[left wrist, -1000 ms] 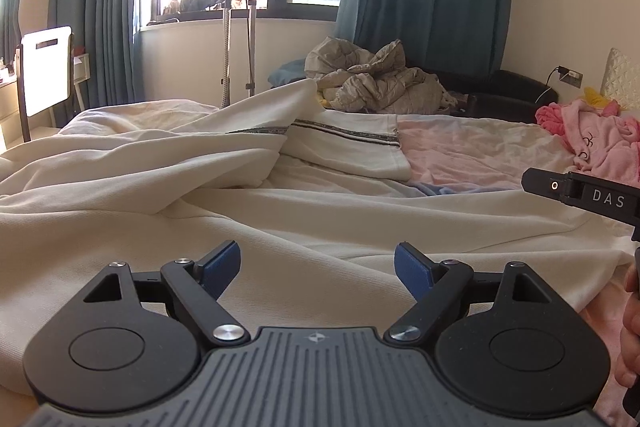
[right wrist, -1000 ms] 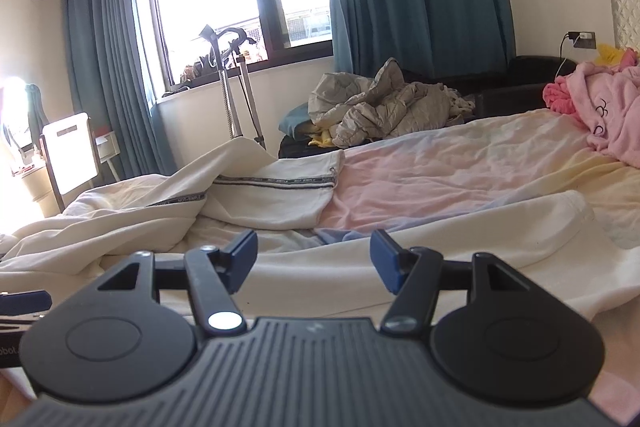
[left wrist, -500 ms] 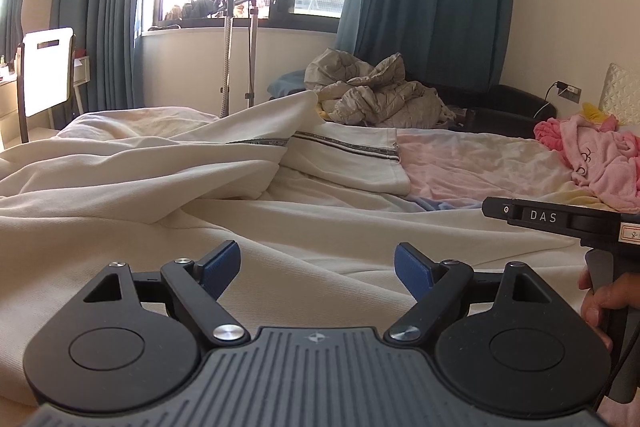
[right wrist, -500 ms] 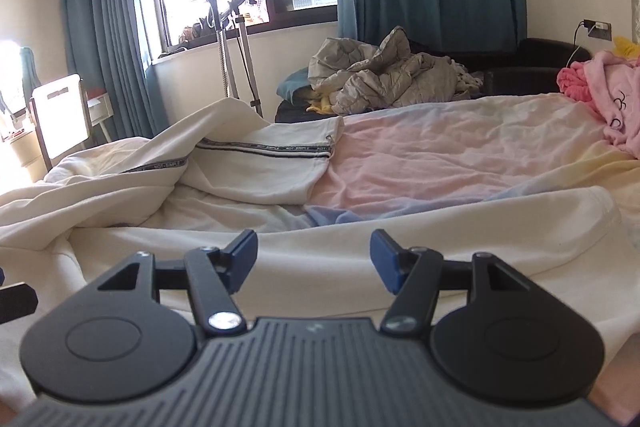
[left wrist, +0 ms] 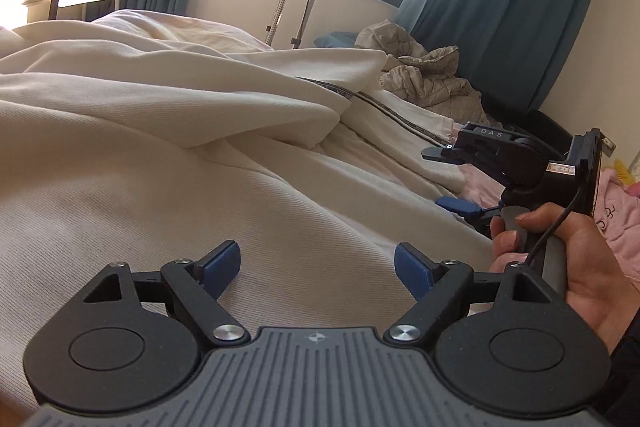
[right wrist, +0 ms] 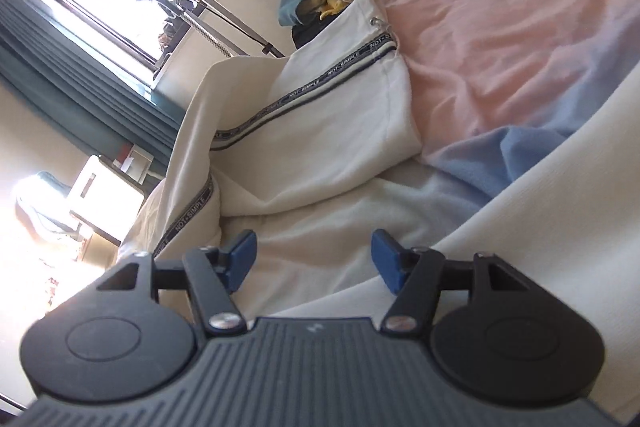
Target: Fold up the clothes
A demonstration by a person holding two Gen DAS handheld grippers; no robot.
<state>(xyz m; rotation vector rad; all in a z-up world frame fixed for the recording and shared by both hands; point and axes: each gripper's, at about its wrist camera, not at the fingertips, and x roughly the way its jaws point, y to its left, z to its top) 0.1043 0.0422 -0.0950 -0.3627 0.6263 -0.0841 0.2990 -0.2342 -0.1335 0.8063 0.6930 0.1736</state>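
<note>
Cream garment [left wrist: 168, 155], striped-trim leg [right wrist: 320, 87] doubled across the bed [right wrist: 500, 27], spread flat for folding; left tool [left wrist: 316, 267] and right tool [right wrist: 314, 253] both apart, empty, angled down at the cloth, presumably seeking an edge.

Left hand-held gripper [left wrist: 317, 269], black w/ blue pads: jaws wide apart, nothing between them, angled downward. Right hand-held gripper [right wrist: 313, 258], same build: jaws parted, empty, rolled well over to one side. In the left view, the person's right hand [left wrist: 568, 259] is wrapped round its grey handle, thumb on top.
</note>
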